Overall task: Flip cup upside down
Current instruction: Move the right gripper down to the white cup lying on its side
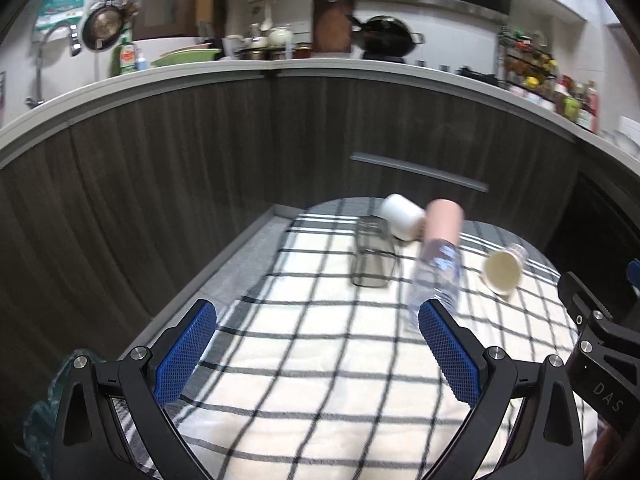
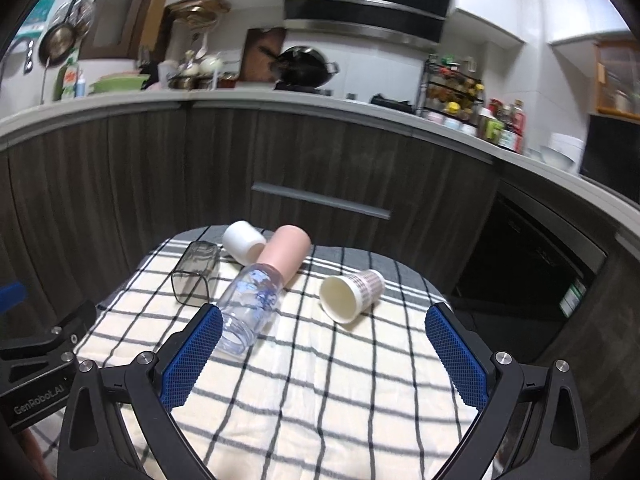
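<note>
Several cups lie on their sides on a checked cloth. A paper cup with a patterned outside lies with its mouth toward me; it also shows in the left wrist view. A clear cup with a pink base lies beside it, also in the left wrist view. A grey glass tumbler and a white cup lie further back. My left gripper is open and empty. My right gripper is open and empty, short of the paper cup.
The cloth covers a small table in front of dark wood cabinets with a handle. A kitchen counter behind holds a wok, bottles and a spice rack. A dark appliance stands right.
</note>
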The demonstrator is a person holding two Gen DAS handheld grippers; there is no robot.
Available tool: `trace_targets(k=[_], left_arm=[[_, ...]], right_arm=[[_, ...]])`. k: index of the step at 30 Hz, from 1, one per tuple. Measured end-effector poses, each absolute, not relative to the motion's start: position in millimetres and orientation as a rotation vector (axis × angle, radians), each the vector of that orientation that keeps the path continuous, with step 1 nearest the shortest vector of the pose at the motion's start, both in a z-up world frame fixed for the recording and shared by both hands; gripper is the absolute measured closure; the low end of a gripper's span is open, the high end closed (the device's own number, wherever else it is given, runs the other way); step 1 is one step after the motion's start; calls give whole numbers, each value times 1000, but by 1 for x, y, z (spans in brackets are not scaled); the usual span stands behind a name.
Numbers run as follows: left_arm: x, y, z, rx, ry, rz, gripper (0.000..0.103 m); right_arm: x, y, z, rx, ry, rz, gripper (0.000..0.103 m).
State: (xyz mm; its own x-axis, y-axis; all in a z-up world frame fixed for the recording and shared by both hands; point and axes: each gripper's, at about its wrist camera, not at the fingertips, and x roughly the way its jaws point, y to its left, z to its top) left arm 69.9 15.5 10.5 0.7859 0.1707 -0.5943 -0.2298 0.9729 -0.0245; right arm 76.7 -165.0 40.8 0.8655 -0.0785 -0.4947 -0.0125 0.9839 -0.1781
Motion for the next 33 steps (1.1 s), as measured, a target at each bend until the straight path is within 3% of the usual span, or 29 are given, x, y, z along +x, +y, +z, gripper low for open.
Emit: trace_targets(k=[15, 33], left_arm=[[141, 39, 20, -274, 708, 437, 0], [226, 47, 14, -370, 751, 493, 0]], right_arm=[[219, -119, 49, -387, 723, 181, 1], [366, -57, -1, -559, 973, 373, 2]])
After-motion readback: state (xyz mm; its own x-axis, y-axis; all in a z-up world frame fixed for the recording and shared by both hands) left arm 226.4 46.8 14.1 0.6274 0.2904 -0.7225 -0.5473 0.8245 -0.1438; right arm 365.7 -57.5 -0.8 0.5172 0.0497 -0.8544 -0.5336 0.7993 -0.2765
